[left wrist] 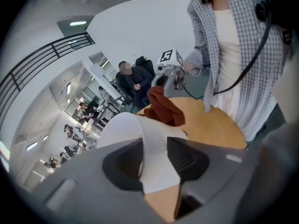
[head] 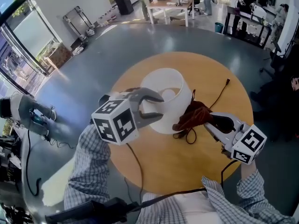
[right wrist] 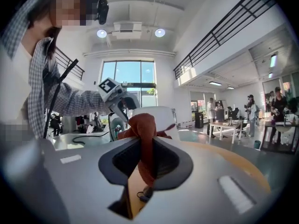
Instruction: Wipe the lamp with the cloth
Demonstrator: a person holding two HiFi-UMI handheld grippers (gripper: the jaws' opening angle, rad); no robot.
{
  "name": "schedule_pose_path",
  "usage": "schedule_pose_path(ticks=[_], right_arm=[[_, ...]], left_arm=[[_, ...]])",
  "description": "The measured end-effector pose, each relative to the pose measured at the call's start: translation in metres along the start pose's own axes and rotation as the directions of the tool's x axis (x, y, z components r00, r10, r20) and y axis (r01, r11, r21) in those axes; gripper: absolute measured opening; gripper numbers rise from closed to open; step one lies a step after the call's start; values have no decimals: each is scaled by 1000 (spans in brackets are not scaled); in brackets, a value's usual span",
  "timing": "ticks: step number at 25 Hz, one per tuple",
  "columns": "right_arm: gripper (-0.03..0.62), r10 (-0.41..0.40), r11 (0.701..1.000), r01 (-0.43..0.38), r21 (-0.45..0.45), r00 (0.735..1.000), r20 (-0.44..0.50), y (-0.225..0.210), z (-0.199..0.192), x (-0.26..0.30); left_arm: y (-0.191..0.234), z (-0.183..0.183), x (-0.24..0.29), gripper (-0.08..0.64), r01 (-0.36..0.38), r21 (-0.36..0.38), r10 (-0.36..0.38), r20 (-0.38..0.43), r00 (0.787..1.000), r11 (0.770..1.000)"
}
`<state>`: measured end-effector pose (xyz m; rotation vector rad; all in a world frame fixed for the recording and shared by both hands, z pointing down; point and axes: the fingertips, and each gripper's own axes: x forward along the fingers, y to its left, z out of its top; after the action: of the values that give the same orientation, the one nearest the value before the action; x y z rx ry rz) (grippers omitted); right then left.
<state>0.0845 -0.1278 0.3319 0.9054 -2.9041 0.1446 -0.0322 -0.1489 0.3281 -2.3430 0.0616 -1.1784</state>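
Observation:
A white lamp shade (head: 164, 80) stands near the middle of the round wooden table (head: 187, 167). My left gripper (head: 158, 106) straddles its near rim, one finger inside and one outside. In the left gripper view the shade wall (left wrist: 156, 171) passes between the pads of the left gripper (left wrist: 154, 157), close to the left pad, with the jaws parted. My right gripper (head: 211, 120) is shut on a rust-red cloth (head: 194, 115), which hangs bunched against the shade's right side. In the right gripper view the cloth (right wrist: 142, 125) is pinched between the jaws of the right gripper (right wrist: 145, 160), with the shade (right wrist: 161, 118) just behind.
A black cable (head: 218, 93) runs across the table from the lamp's base to the far right edge. A loop of the cable (head: 189, 135) lies under the cloth. Desks, chairs and people fill the far side of the room.

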Motion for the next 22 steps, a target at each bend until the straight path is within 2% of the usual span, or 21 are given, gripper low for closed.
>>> schedule_pose_path(ticks=[3, 7, 10, 15, 19, 22], right_arm=[[67, -96, 994, 94, 59, 995, 37, -27, 9, -3], [67, -213, 969, 208, 130, 977, 27, -58, 10, -5], [67, -255, 948, 248, 197, 967, 8, -73, -1, -2], [67, -220, 938, 227, 262, 974, -55, -71, -38, 28], [67, -117, 940, 140, 312, 989, -90, -57, -64, 67], [67, -35, 951, 75, 301, 990, -133, -43, -84, 103]], left_arm=[[3, -12, -5, 144, -37, -54, 39, 21, 999, 998], [3, -29, -15, 140, -63, -126, 70, 48, 996, 990], [6, -42, -21, 138, -90, -189, 105, 70, 992, 978], [5, -67, -36, 137, -141, -304, 182, 111, 977, 942], [5, -81, -41, 137, -169, -384, 236, 133, 963, 908], [6, -89, -42, 137, -181, -427, 264, 143, 954, 886]])
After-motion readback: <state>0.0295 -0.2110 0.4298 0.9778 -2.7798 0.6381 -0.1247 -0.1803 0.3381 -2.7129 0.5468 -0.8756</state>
